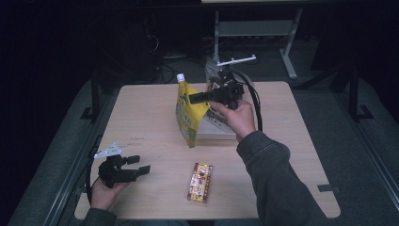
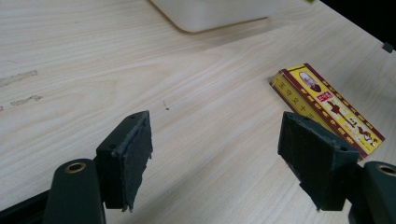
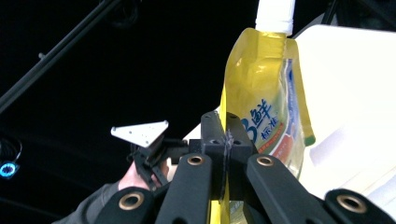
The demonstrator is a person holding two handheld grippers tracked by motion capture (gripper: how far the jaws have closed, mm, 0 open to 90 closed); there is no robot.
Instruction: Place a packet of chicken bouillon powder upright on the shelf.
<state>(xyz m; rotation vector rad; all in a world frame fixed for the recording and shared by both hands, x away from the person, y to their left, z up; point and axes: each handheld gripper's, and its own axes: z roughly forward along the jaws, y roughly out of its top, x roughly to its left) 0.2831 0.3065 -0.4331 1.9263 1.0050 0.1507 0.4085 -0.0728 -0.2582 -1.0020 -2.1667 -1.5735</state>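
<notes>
**Yellow pouch held in my right claw**

The yellow pouch with the white cap hangs upright, its cap at the top, over the far middle of the desk. In the high view its lower end comes down just in front of the white box; I cannot tell if it touches the desk. My right claw is closed tight on the edge of this pouch; in the right gripper view the thin yellow film is pressed between the two pads.

My left claw stays low at the near left corner of the desk. Its jaws stand wide apart and hold nothing. Just beyond its right pad, the red and yellow packet lies flat on the desk, not touching it.
</notes>
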